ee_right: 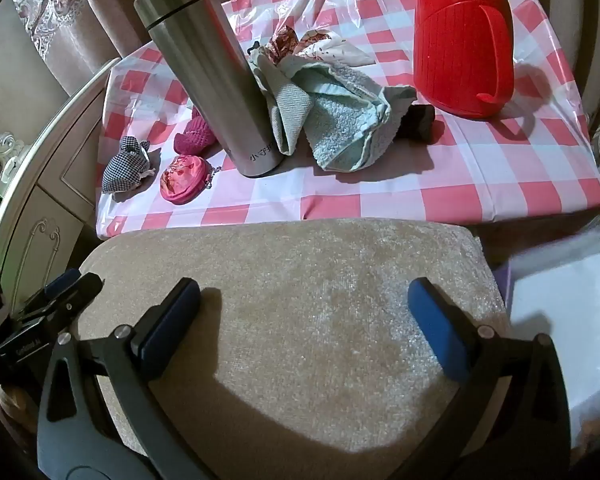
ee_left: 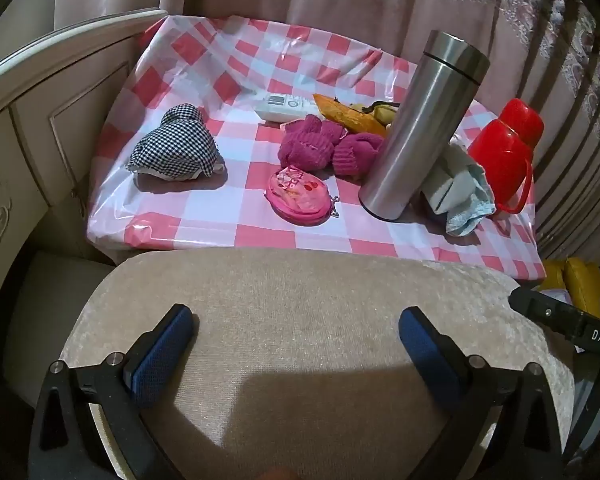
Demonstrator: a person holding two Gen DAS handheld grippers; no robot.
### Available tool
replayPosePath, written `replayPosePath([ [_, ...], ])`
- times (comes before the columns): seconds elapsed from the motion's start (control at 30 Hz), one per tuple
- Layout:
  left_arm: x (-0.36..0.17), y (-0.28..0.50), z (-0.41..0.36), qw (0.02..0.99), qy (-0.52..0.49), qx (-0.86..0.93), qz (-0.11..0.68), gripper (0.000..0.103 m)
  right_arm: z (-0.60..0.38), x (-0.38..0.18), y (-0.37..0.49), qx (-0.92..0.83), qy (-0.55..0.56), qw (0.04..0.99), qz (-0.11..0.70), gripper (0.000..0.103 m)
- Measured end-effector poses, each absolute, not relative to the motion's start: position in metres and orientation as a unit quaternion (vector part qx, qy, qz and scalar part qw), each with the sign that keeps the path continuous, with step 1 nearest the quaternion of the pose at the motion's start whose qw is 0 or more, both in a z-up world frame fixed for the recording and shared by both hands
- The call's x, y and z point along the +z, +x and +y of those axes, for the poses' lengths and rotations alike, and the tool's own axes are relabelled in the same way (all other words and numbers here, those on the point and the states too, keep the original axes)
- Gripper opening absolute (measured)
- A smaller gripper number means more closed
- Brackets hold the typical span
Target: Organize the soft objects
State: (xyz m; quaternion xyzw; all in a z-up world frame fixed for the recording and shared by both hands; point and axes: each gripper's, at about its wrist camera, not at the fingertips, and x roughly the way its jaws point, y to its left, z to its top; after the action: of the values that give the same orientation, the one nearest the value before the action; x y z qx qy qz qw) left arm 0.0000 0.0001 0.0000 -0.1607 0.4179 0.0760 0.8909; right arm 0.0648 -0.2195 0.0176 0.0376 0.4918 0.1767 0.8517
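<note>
On the red-checked table [ee_left: 228,232] lie a black-and-white checked cloth [ee_left: 176,146], magenta knitted pieces [ee_left: 320,148], a pink coin purse [ee_left: 300,196] and a pale blue towel [ee_right: 340,120]. The cloth [ee_right: 126,164], purse [ee_right: 182,178] and knit [ee_right: 196,136] also show in the right wrist view. My left gripper [ee_left: 298,328] is open and empty above a beige cushioned seat [ee_left: 300,300]. My right gripper [ee_right: 304,302] is open and empty above the same seat [ee_right: 300,272], well short of the table.
A steel flask [ee_left: 420,128] stands mid-table, a red jug [ee_right: 464,40] at the right. A white packet [ee_left: 284,106] and banana peel [ee_left: 352,114] lie behind the knit. A dark object [ee_right: 418,120] lies under the towel. A cream cabinet [ee_left: 40,128] stands left, curtains behind.
</note>
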Motion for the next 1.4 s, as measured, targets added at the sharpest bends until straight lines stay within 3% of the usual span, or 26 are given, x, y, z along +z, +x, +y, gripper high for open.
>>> replayPosePath([
  [1.4, -0.002, -0.002, -0.003, 0.893, -0.131, 0.115, 0.415, 0.103, -0.214, 0.014, 0.072, 0.173, 0.035, 0.849, 0.498, 0.103],
])
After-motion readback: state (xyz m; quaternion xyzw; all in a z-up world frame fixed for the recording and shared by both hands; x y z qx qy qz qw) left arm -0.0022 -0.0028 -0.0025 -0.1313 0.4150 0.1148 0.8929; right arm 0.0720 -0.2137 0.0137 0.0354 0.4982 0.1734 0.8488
